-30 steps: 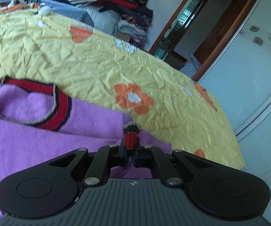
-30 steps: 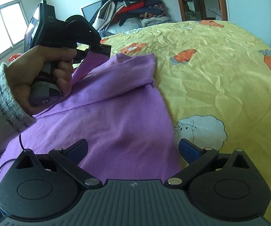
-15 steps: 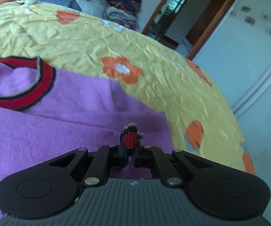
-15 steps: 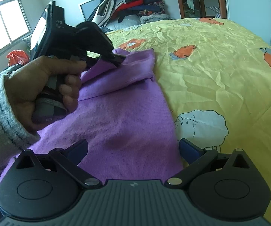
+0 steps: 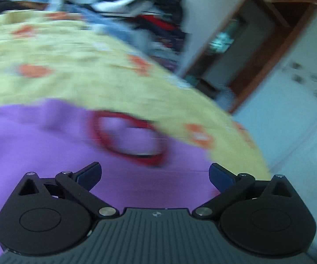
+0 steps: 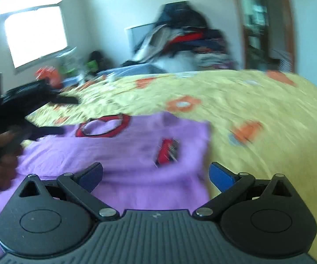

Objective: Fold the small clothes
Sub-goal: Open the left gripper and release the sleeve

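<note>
- Purple sweater (image 6: 118,154) is lying across the lower middle of the right wrist view, spread on the yellow flowered bedspread (image 6: 257,101), its red collar (image 6: 102,125) sitting toward the upper left of the cloth.
- One sleeve is lying folded over the body, its red cuff (image 6: 167,151) resting right of centre.
- Left gripper (image 5: 155,176) is opening its jaws, with nothing between them, only purple knit below.
- Right gripper (image 6: 156,176) is hovering with jaws wide and empty.
- Both views are smearing, so the hands are likely travelling fast; a trailing finger could be catching the loose sleeve and dragging the fold open.
</note>
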Demonstrator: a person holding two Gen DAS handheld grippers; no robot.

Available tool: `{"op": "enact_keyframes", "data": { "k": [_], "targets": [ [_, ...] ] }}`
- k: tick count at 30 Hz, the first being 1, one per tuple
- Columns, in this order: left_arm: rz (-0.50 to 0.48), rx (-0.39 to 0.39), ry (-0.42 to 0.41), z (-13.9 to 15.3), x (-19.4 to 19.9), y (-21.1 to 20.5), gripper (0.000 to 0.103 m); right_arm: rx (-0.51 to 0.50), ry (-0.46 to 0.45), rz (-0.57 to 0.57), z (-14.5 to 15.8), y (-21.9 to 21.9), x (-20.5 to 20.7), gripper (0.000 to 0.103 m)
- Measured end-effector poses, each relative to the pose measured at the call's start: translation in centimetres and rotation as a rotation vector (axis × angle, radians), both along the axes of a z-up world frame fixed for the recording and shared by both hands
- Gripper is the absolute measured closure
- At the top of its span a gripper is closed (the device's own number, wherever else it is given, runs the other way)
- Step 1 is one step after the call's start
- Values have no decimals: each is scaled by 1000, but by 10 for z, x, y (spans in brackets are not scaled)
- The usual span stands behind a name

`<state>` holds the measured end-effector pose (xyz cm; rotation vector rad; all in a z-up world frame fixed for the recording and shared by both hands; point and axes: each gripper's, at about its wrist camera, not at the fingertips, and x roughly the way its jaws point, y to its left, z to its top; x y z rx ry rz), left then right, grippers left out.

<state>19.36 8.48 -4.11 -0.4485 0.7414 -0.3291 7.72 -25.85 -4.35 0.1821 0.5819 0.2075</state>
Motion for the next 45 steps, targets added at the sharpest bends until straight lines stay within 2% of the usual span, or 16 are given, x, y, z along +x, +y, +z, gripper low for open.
{"op": "enact_keyframes", "data": {
  "k": [1,3,5,7,10,12,15,19,23,25,28,30,34,37,40,45],
  "targets": [
    [29,17,13,-6,-2,18,1,19,17,35,-4,5,19,1],
    [86,42,26,-18,-4,47,1,7,53,82,-12,18,53,17],
    [113,68,30,-29,-3,66,2,-41,97,102,-21,34,80,45],
    [131,106,30,-41,0,76,2,-56,129,137,-31,47,97,55],
    [106,186,-23,-45,4,81,1,-222,121,126,-44,64,105,64],
    [101,264,-47,-45,4,77,2,-219,130,98,-44,53,111,64],
    [89,275,-50,-41,-3,78,3,-204,144,72,-42,40,116,64],
    [70,180,-76,-28,-36,83,2,-207,100,120,-29,52,85,61],
    [21,275,-65,-43,-45,72,3,-264,116,175,-42,66,78,63],
    [-8,350,-87,-46,-49,67,4,-260,84,155,-48,55,77,50],
    [21,350,-61,-40,-55,68,3,-205,123,113,-42,34,78,47],
    [22,311,-63,-36,-65,69,3,-185,112,121,-34,34,64,46],
    [-10,334,-35,-44,-93,58,2,-130,129,206,-36,49,33,47],
    [-31,476,-65,-49,-122,47,1,-253,101,220,-50,58,2,46],
    [-42,524,-71,-54,-151,54,0,-223,118,203,-51,34,-30,45],
    [-14,514,-76,-57,-198,75,0,-243,104,187,-54,-1,-98,35]
  ]
}}
